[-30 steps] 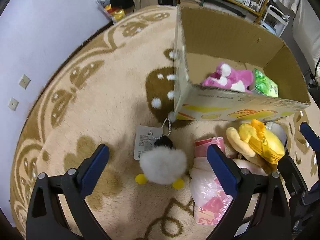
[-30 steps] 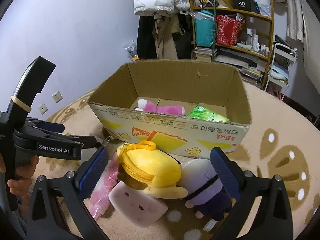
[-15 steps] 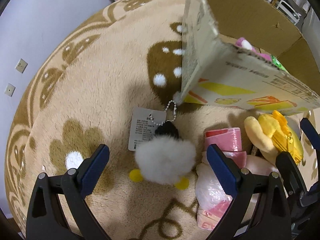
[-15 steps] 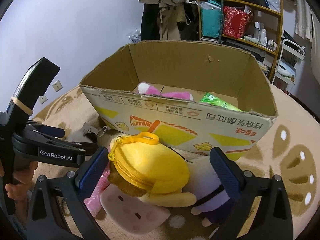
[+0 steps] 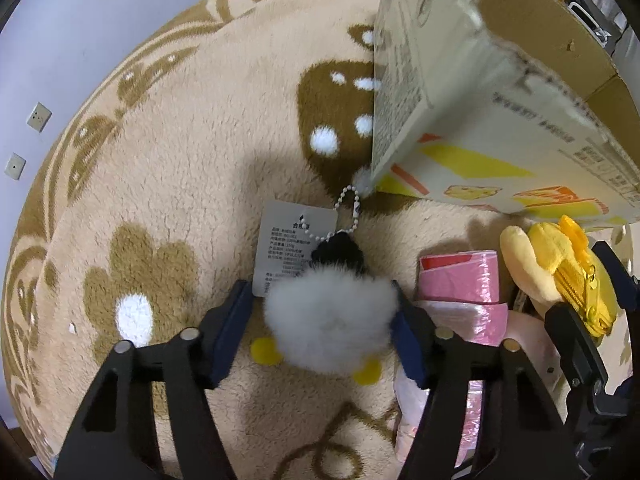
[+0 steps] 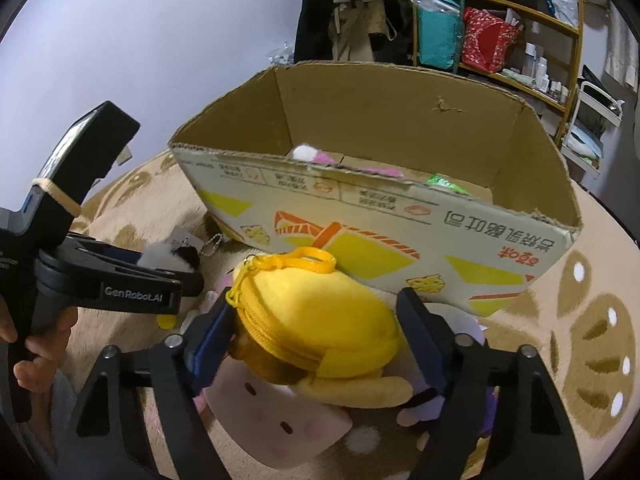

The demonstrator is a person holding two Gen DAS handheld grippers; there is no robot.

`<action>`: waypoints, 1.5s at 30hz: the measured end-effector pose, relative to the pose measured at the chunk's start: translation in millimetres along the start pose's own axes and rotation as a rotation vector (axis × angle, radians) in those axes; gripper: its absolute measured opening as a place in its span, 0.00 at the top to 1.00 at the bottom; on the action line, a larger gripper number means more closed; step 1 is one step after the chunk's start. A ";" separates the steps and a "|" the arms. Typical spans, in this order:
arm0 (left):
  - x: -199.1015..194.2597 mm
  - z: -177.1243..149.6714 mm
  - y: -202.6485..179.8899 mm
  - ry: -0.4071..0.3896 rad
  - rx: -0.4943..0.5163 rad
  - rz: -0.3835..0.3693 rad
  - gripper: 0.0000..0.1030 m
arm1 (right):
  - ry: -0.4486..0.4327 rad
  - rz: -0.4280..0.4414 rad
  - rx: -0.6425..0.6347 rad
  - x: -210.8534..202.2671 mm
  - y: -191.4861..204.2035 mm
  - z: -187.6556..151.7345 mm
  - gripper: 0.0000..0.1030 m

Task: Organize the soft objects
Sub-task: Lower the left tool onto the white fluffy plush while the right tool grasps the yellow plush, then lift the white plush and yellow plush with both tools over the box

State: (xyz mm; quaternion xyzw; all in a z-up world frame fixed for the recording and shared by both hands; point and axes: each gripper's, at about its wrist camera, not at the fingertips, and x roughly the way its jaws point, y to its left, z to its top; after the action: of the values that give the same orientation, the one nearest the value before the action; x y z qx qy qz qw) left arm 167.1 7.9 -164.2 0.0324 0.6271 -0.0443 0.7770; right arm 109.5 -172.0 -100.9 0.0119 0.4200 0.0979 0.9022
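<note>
The left gripper point(image 5: 326, 312) clamps the white puff point(image 5: 331, 320) between both pads on the rug point(image 5: 168, 168), just in front of the box point(image 6: 400, 216) corner; its tag point(image 5: 294, 248) and bead chain lie toward the box. The right gripper point(image 6: 316, 328) closes on the yellow plush point(image 6: 312, 320), its left pad pressing the zipper edge, the right pad at the plush's side, close against the box's front wall. Pink packets point(image 5: 460, 280) lie between puff and plush. A pink toy point(image 6: 316, 156) sits inside the box.
</note>
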 end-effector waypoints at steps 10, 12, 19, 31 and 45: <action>-0.9 -12.9 -6.4 -0.008 0.041 -0.018 0.75 | -0.008 0.001 -0.001 -10.7 2.9 -3.7 0.31; -3.8 -16.2 -8.2 -0.024 0.050 -0.023 0.76 | -0.015 -0.003 0.004 -16.1 2.5 -4.1 0.31; -23.9 -27.3 -13.0 -0.089 0.078 -0.022 0.77 | -0.073 -0.017 0.037 -47.3 -3.6 -5.7 0.31; -100.3 -44.5 -14.0 -0.322 0.060 -0.056 0.77 | -0.215 -0.032 0.096 -111.1 -18.8 1.2 0.31; -165.3 -39.0 -22.3 -0.601 0.100 -0.066 0.77 | -0.356 -0.062 0.173 -148.5 -38.8 9.5 0.31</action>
State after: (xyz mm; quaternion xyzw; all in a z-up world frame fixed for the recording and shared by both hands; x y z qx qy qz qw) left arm 92.2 -5.5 -10.7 0.0357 0.3668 -0.1078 0.9233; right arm 30.0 -237.3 13.4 0.0934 0.2610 0.0299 0.9603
